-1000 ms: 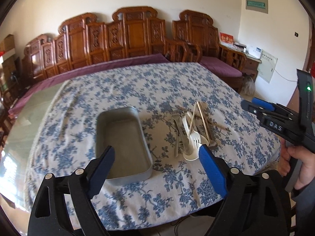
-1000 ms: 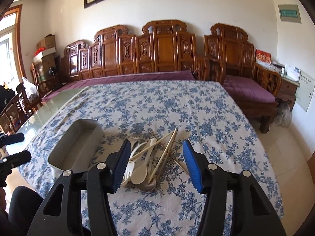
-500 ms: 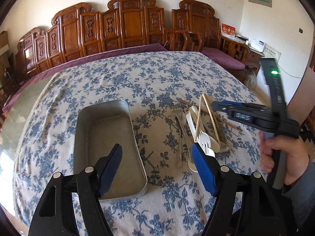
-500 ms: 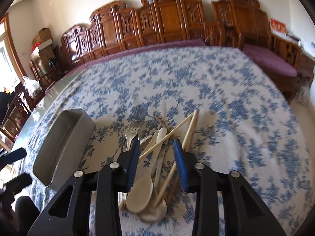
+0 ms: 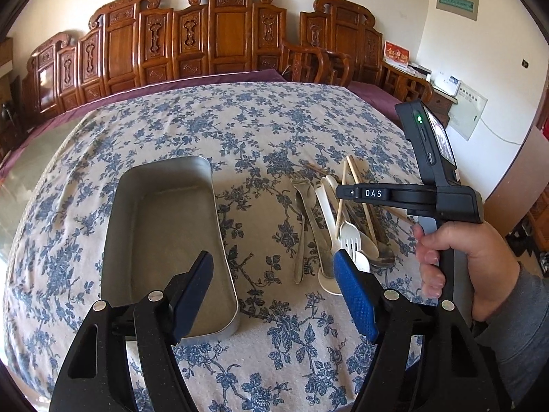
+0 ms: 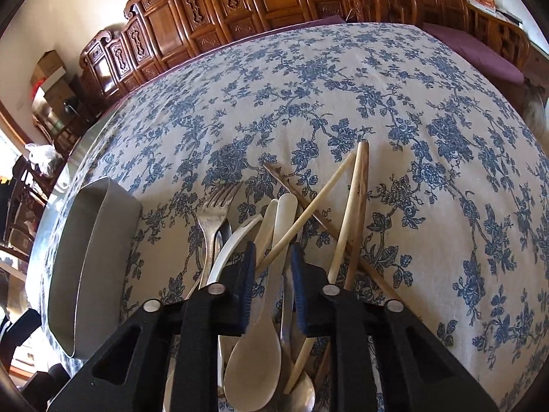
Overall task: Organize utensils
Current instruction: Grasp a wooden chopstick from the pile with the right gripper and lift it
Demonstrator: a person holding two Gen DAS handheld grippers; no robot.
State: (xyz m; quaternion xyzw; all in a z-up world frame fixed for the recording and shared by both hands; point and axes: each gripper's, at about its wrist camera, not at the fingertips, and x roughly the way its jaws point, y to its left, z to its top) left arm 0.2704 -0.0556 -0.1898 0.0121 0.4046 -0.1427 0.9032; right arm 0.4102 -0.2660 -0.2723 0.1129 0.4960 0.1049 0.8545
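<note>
**Right tool closing in over the utensil pile**

The right tool (image 6: 273, 285) is sitting low over the heap of utensils (image 6: 274, 240), its fingers narrowed to a small gap straddling the handle of a cream plastic spoon (image 6: 255, 353); whether the pads are actually gripping it, I cannot tell. The left tool (image 5: 274, 292) is hovering wide open and holding nothing, with the metal tray (image 5: 164, 226) lying just ahead of its left finger on the flowered bench (image 5: 240, 120). A metal fork (image 6: 214, 209) is lying left of the right tool.
</note>
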